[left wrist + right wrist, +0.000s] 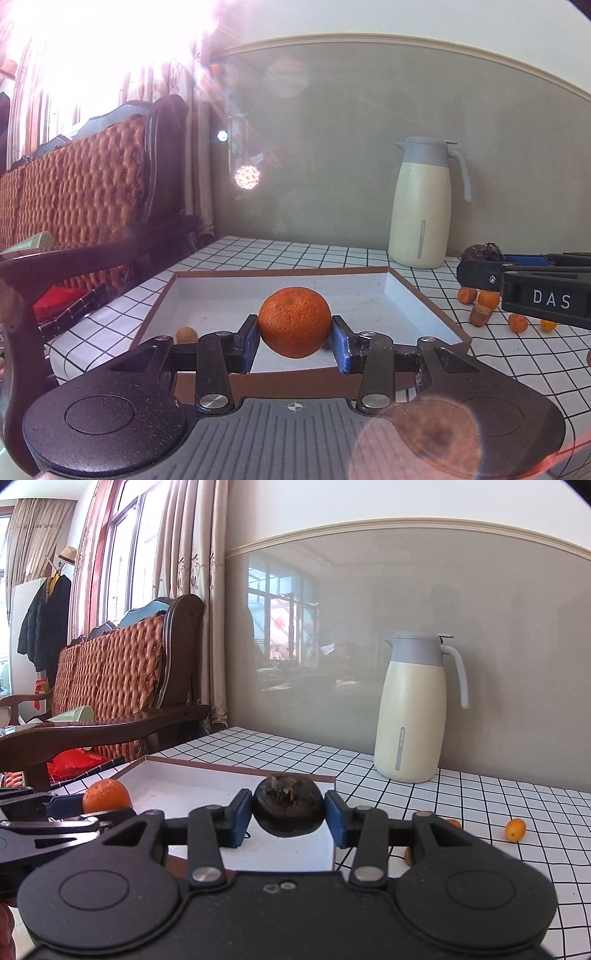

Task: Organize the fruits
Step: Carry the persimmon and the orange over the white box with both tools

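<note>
White counter (pixel 369 258) with a black grid filled the lower frame, a cream thermos jug (pixel 421 206) at upper right. At centre sat a shallow brown-rimmed white tray (pixel 369 295). Left tongs (pixel 294 339) pinched a round orange mandarin (pixel 294 321) over it; right tongs (pixel 288 818) pinched a dark, shrivelled round fruit (pixel 288 805). Small orange kumquats (pixel 487 299) lay at right.

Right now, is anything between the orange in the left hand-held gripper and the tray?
Nothing visible. The orange hangs over the tray's open floor; one small fruit lies off at its left edge.
</note>
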{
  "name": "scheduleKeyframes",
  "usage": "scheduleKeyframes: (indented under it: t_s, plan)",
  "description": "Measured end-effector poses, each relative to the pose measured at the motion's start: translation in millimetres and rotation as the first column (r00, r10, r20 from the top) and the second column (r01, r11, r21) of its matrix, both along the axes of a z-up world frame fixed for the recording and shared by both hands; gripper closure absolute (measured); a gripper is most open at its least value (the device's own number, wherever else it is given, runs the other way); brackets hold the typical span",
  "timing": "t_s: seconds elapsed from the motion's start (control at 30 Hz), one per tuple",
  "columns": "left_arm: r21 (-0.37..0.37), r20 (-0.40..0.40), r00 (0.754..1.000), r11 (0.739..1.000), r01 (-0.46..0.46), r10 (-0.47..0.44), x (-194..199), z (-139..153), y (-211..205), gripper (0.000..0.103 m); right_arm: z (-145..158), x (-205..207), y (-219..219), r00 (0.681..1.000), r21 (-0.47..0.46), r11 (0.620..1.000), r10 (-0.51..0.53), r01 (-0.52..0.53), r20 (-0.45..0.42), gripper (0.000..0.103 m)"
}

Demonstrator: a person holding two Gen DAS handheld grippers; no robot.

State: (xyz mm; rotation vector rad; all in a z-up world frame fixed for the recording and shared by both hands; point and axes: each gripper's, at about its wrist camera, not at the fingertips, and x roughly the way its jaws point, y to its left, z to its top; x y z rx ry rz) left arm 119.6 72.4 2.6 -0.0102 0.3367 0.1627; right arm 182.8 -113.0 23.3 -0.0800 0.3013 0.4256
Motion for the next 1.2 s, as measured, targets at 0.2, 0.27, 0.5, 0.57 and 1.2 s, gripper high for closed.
scheduleKeyframes:
  t_s: [0.2,0.27,0.5,0.57,1.2]
  plan:
    - [0.008,0.003,1.0,1.0,-0.03,0.03,1.2,0.3,17.5,0.062,2.0,3.9,7.2,1.0,0.006,1.0,0.019,-0.019,-0.005,0.069]
    - [0.007,0.004,0.999,0.999,-0.045,0.045,1.3,0.9,24.3,0.062,2.9,6.7,11.0,1.0,0.006,1.0,0.027,-0.027,-0.009,0.069]
    - [-0.001,0.005,0.997,0.997,-0.08,0.08,11.0,1.2,46.3,0.062,3.4,16.3,23.8,0.999,-0.009,0.999,0.047,-0.047,-0.017,0.069]
    - [-0.005,0.01,0.996,0.996,-0.085,0.085,15.1,2.3,50.9,0.062,3.4,20.5,26.7,0.999,-0.012,0.999,0.047,-0.048,-0.019,0.069]
    - [-0.026,0.015,0.995,0.995,-0.097,0.098,61.6,1.9,71.4,0.062,2.6,65.0,42.0,0.999,-0.009,0.999,0.038,-0.038,-0.028,0.069]
